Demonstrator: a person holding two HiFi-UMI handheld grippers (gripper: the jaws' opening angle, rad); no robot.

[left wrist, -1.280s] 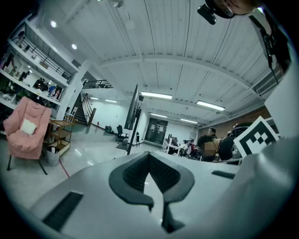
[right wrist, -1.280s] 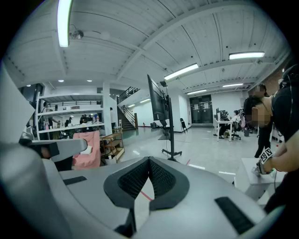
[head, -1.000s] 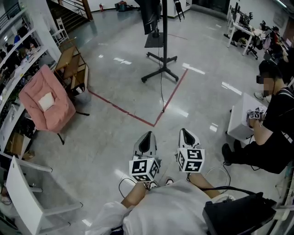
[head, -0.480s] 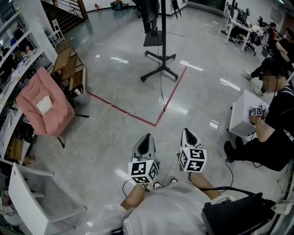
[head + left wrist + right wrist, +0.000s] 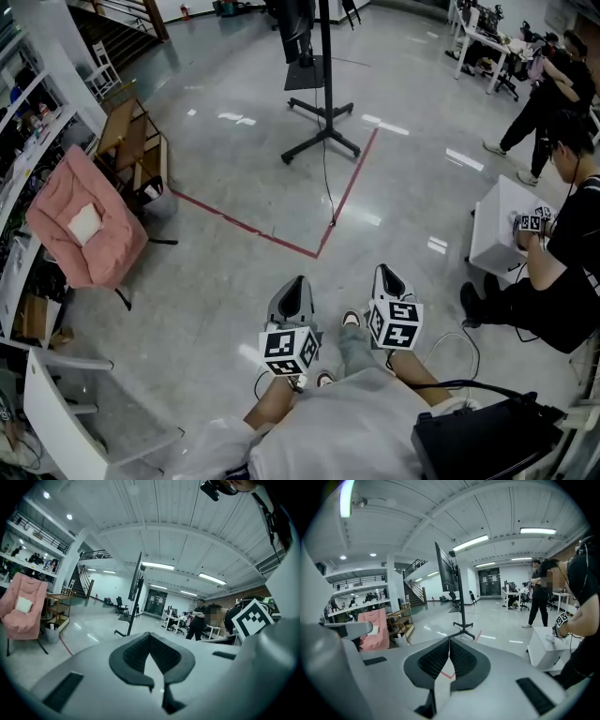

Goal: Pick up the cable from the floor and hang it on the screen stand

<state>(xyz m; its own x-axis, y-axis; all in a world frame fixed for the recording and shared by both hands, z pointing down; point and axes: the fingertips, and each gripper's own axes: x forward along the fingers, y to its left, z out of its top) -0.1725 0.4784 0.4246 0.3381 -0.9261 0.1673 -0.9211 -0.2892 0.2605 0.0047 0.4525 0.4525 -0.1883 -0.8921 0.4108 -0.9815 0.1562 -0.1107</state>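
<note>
Floor [image 5: 216, 178] filled most of the head view, open grey concrete ahead of both grippers. Screen stand [image 5: 323, 94] stood well ahead of them, roughly between their 2 lines, legs just beyond the red tape line [image 5: 272, 239]. Pink chair [image 5: 84, 225] sat far off to the left of the left gripper. White box [image 5: 502, 225] and a seated person [image 5: 562, 253] were well off to the right of the right gripper. We judged neither was in the path.

Left gripper [image 5: 297, 281] and right gripper [image 5: 382, 272] were held side by side, low in front of our torso, pointing forward. Both had jaws pressed together with nothing between them. We read that as a carry posture, since nothing was within reach.

Cable [image 5: 327, 187] was 1 thin dark line running from the stand across the floor toward the grippers. It ended near the tape corner, between stand and grippers, well apart from both. We judged the task barely begun. The next move called for closing that gap, then lowering and opening 1 gripper over the cable's near end.
</note>
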